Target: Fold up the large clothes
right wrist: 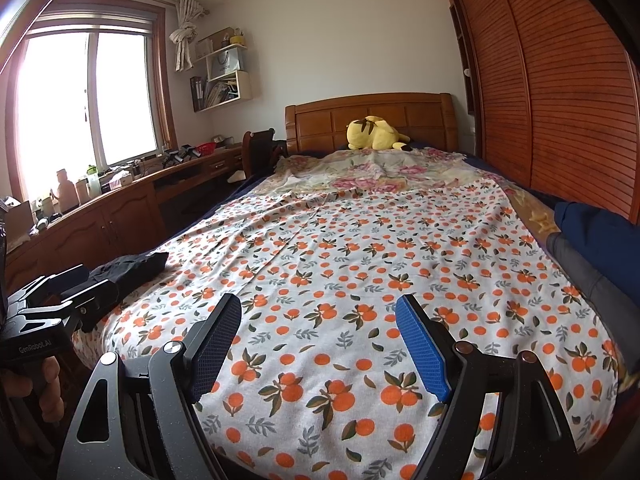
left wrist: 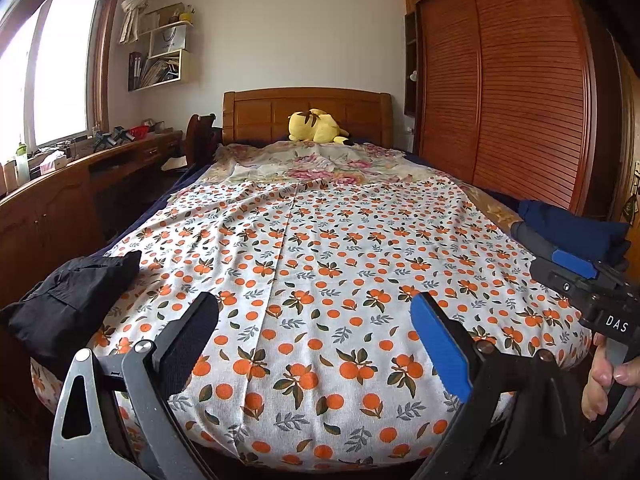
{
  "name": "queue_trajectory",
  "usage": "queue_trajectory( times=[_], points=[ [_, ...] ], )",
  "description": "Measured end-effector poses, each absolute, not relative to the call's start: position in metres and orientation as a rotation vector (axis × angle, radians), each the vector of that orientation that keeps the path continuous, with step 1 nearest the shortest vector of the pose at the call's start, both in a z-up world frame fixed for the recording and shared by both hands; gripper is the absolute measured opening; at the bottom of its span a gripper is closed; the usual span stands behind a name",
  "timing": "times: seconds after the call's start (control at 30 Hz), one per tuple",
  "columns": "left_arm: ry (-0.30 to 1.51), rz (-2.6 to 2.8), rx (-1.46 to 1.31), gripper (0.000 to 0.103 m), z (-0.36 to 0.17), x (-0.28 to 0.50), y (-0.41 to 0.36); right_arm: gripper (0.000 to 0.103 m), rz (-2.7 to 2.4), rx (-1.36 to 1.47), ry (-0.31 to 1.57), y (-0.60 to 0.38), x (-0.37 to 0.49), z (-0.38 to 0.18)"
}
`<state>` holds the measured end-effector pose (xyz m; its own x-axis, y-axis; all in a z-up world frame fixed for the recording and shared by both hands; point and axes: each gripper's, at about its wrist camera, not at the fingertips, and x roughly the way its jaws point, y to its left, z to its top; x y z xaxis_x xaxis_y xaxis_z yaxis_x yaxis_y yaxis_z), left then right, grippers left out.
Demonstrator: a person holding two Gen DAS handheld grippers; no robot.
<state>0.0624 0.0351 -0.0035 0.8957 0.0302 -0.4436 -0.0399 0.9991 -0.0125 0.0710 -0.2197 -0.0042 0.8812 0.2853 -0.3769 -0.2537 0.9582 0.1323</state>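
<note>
Both pairs of jaws stand wide with nothing between them: the left gripper [left wrist: 316,312] and the right gripper [right wrist: 320,316] hover side by side above the foot of the bed, each tilted a little downward toward the orange-print sheet [left wrist: 320,248] that covers the mattress. Neither touches any cloth.

Which piece is to be folded cannot be settled from this view. A crumpled black garment [left wrist: 68,300] lies at the near left corner of the bed, just beside the left gripper's black finger. At the right edge a pile of dark blue clothing [right wrist: 600,224] rests over something grey [right wrist: 576,264]; the right gripper's body partly hides it in the left wrist view. A floral cloth [right wrist: 380,172] is spread toward the headboard [right wrist: 368,120], where a yellow plush toy [right wrist: 376,132] lies.

The black garment looks light, limp and thin, probably woven, so it should drape and sag rather than hold any shape, and it may slide a little on the cotton sheet. It is bunched, so a single pinch would likely lift it as a lump. A sounder hold would be two separate points on a hem, waistband or shoulder seam, one per gripper, where doubled cloth gives the pads something thicker to bite.
</note>
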Motion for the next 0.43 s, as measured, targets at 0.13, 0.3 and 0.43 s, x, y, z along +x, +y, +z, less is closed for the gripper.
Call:
queue_trajectory(
  times=[0.13,0.3,0.43],
  points=[
    [0.46,0.037,-0.021,0.097,-0.0041,0.0621,0.0349,0.081,0.28,0.08,0.404,-0.2195,0.0712,-0.0041],
    [0.46,0.037,-0.021,0.097,-0.0039,0.0622,0.0346,0.081,0.281,0.081,0.403,-0.2194,0.0714,-0.0039],
    [0.459,0.036,-0.022,0.097,-0.0043,0.062,0.0345,0.081,0.28,0.081,0.402,-0.2197,0.0713,-0.0041]
  ],
)
